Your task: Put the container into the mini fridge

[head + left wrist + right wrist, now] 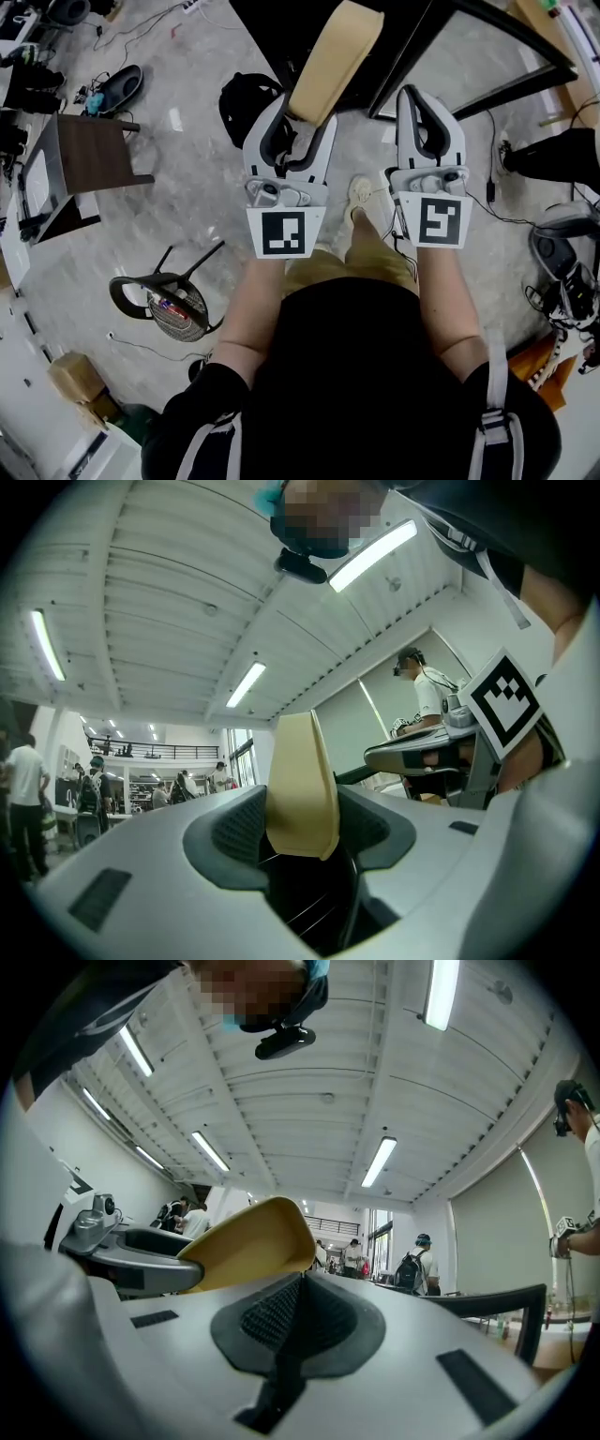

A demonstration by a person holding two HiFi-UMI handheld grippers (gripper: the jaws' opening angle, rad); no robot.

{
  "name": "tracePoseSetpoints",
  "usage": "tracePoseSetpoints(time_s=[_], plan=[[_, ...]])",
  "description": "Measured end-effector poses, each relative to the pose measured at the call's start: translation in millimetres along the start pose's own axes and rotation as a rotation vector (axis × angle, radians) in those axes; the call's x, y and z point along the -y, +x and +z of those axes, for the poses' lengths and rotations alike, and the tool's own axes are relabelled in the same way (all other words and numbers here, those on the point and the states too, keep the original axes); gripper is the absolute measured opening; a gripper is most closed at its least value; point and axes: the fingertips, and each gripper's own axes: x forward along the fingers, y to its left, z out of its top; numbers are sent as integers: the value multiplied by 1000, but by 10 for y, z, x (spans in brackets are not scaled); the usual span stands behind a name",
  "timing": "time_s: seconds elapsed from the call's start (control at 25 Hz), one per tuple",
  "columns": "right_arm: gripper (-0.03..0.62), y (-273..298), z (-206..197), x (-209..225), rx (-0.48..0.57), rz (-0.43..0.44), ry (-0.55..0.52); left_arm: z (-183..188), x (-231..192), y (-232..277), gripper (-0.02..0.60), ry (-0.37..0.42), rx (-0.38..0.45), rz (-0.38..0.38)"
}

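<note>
My left gripper (298,117) is held out level over the floor, shut on the near end of a flat tan container (334,56) that sticks out ahead of it. In the left gripper view the container (301,785) stands upright between the dark pads, gripped on both sides. To its right my right gripper (428,98) is shut with nothing in it, its ribbed pads meeting (298,1288). From the right gripper view the container (251,1246) and the left gripper (131,1252) show at the left. No mini fridge is recognisable in any view.
A black-framed glass table (469,52) stands just ahead of the grippers. On the floor are a black backpack (246,98), a small brown table (89,155), a black chair (173,305) and cables. Another person's leg (553,155) is at the right.
</note>
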Motion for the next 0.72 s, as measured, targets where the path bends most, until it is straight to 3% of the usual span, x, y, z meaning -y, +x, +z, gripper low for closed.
tracePoseSetpoints(time_s=[0.16,0.44,0.72], plan=[[38,426,-368,265,-45,58,-47,-271,-9,504,232,-15,-32,1],[37,913,-751,574,-69,83,38,-714,78,1072,232,-42,-108,8],[38,1126,-1207,856,-117,110,34,-1128,173,1388,232,-87,-161,43]])
